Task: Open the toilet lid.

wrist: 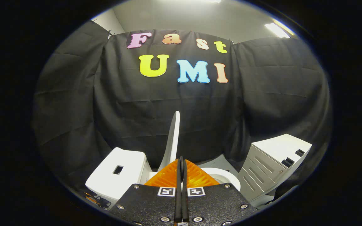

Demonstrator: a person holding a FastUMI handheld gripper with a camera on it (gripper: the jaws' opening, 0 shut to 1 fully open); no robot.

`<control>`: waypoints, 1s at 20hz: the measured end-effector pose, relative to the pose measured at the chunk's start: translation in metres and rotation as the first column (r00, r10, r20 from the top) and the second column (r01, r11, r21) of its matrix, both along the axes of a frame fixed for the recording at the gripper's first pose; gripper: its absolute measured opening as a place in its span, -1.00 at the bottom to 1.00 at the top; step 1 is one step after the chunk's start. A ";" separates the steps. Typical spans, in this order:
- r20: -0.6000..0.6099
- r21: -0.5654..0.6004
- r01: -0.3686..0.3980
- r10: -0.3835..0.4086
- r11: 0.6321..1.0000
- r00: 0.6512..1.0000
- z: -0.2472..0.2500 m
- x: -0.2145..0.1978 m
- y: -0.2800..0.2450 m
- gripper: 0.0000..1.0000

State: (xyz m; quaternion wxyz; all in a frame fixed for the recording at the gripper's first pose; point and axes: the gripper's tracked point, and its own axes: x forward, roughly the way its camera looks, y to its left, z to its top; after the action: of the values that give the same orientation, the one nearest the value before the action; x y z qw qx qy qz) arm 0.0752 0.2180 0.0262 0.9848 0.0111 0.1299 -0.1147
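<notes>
the tool (181,163) has its two orange fingers (165,179) brought together, the black pads meeting along a single seam with no gap and nothing held between them. each finger carries a small square marker at its base, where it joins the black mounting plate (143,204) with its silver screws.

the toilet lid (173,141) stands just ahead of the fingertips and slightly to their left. it is raised, close to upright, and is seen edge-on as a narrow white blade rising well above the fingertips against the black cloth wall (105,103). whether the tips touch the lid cannot be told; its lower part is hidden behind the fingers.

the toilet bowl rim (228,177) shows as a white curve just right of the fingers, below the lid. what lies inside the bowl cannot be seen, as the fingers and plate cover it.

the white cistern (118,175) sits left of the fingers, beside the lid, with a dark rectangular opening in its top face.

a white drawer cabinet (272,163) stands well to the right of the bowl, apart from it, on the grey floor (215,163). its drawers are closed, and dark handles show on the right-hand face.

above the cloth, a pale ceiling with a lit lamp (276,30) is visible.
</notes>
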 end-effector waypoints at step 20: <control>0.004 -0.129 -0.140 0.142 0.982 0.990 0.005 0.009 0.089 -1.00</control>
State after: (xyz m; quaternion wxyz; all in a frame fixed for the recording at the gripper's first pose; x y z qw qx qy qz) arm 0.0841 0.3067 0.0313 0.9900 -0.0606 0.1162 -0.0528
